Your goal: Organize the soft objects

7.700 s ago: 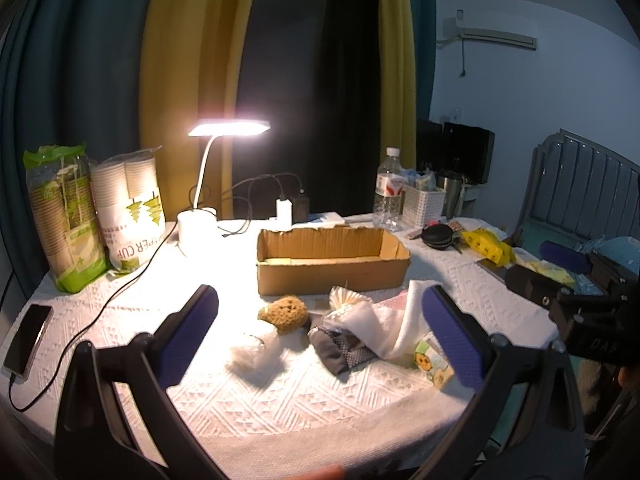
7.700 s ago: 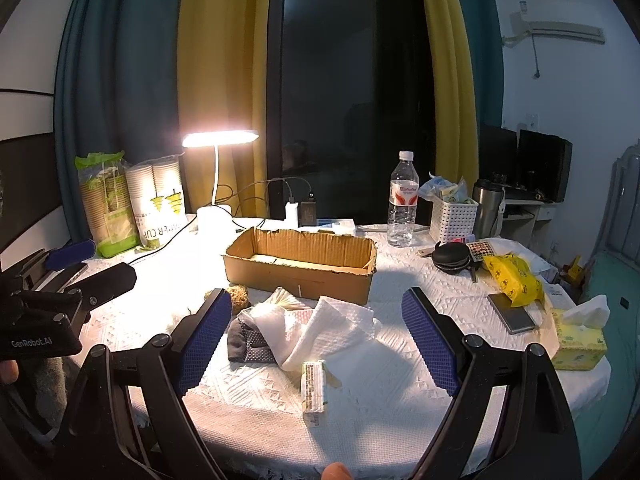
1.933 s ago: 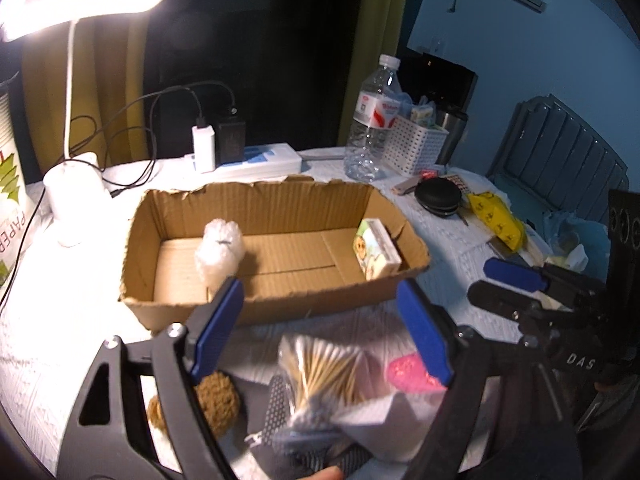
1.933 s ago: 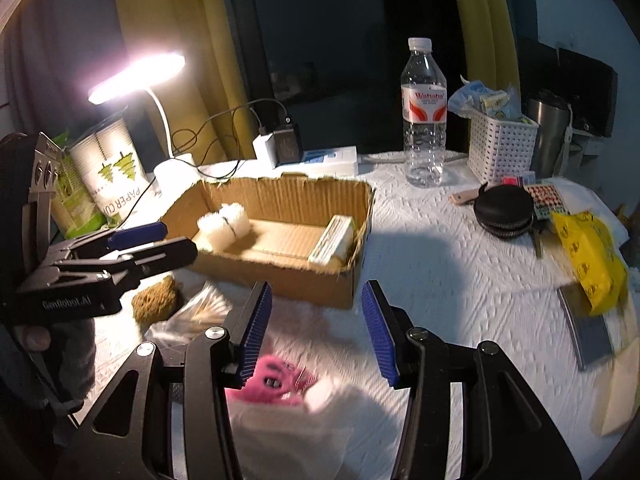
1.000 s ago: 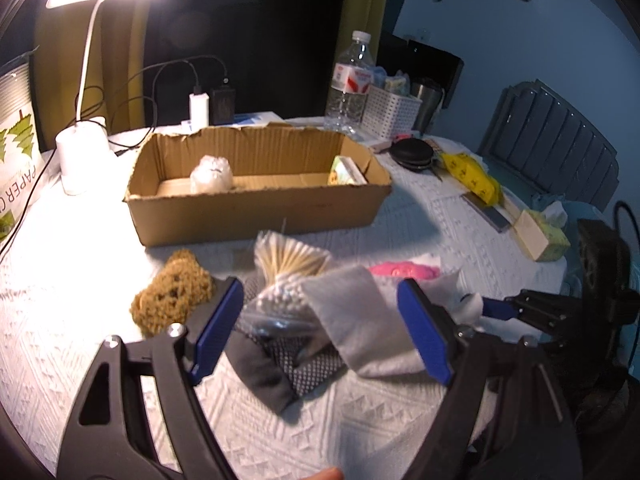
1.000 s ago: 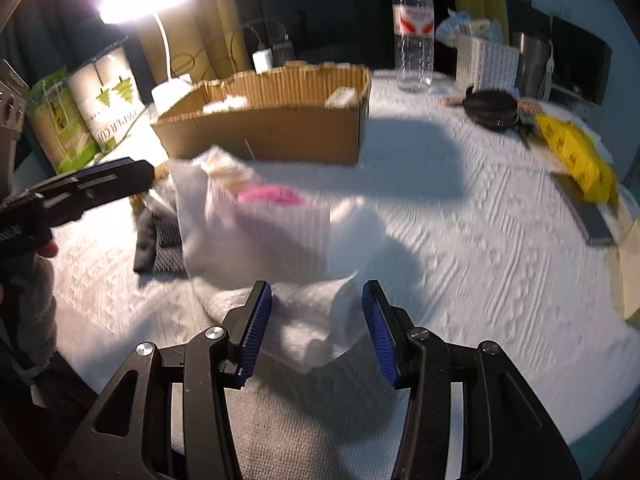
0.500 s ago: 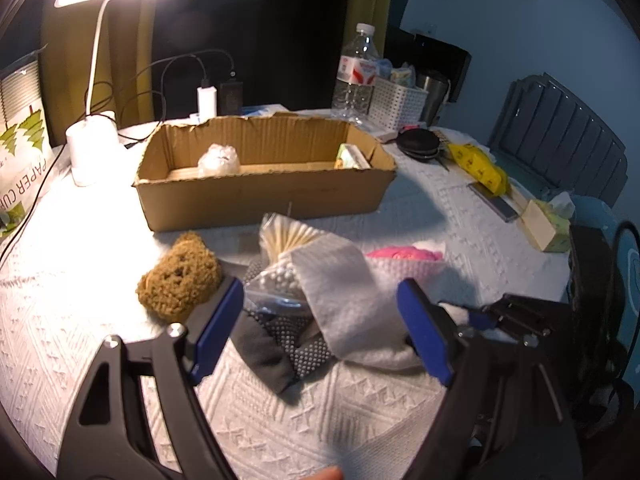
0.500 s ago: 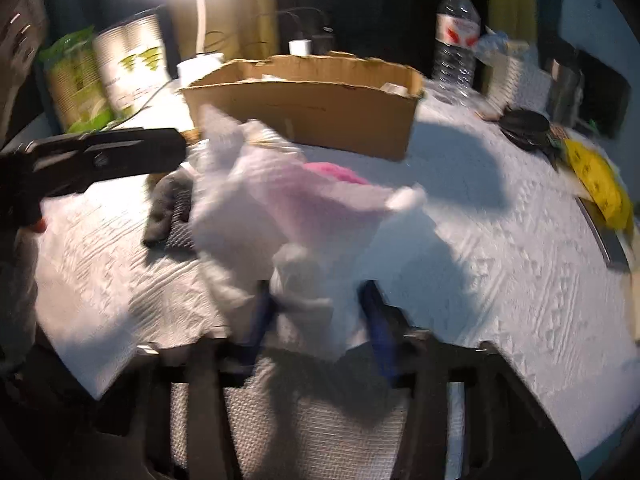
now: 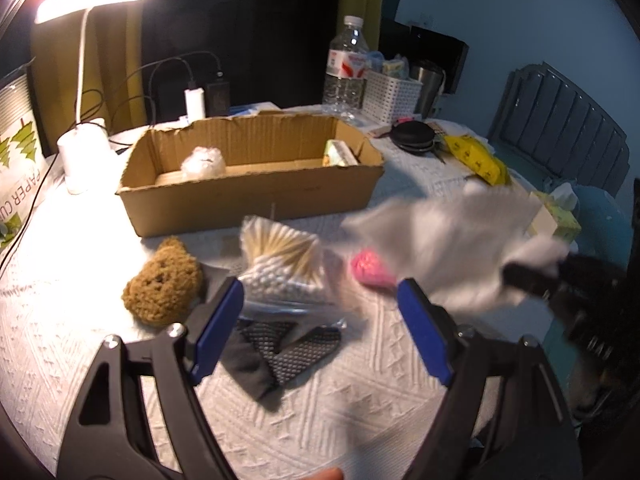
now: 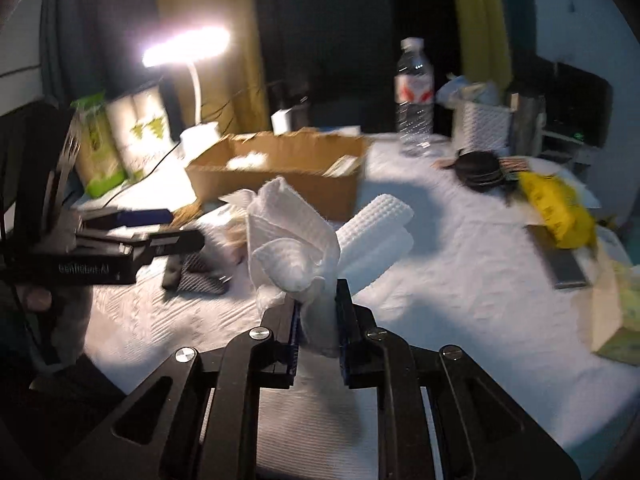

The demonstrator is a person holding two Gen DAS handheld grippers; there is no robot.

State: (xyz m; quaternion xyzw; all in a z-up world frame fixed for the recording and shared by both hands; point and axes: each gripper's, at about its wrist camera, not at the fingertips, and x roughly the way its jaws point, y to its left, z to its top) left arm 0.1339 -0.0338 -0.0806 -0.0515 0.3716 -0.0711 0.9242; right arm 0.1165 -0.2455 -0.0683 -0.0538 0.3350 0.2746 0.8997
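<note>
My right gripper (image 10: 316,312) is closing its jaws on a bunched white cloth (image 10: 292,236), and the pads press on its lower end. In the left wrist view that cloth (image 9: 452,236) hangs blurred above the table's right side, held by the right gripper (image 9: 532,276). My left gripper (image 9: 316,300) stands open over the pile, holding nothing. Under it lie a bag of cotton swabs (image 9: 280,264), a dark mesh cloth (image 9: 280,350), a brown sponge (image 9: 162,282) and a pink thing (image 9: 370,268). The cardboard box (image 9: 248,196) behind holds a white wad (image 9: 202,162) and a small carton (image 9: 338,156).
A lit desk lamp (image 9: 86,0) and cables stand at the back left, with paper cup packs (image 10: 136,136) beside them. A water bottle (image 9: 346,68), white basket (image 9: 392,92), black case (image 9: 412,140), yellow pack (image 9: 476,158), phone (image 10: 566,264) and tissue box (image 9: 556,220) fill the right side.
The right gripper's jaws have closed on the white cloth and lifted it off the pile, up and to the right, which uncovers the pink thing. The left gripper has stayed put.
</note>
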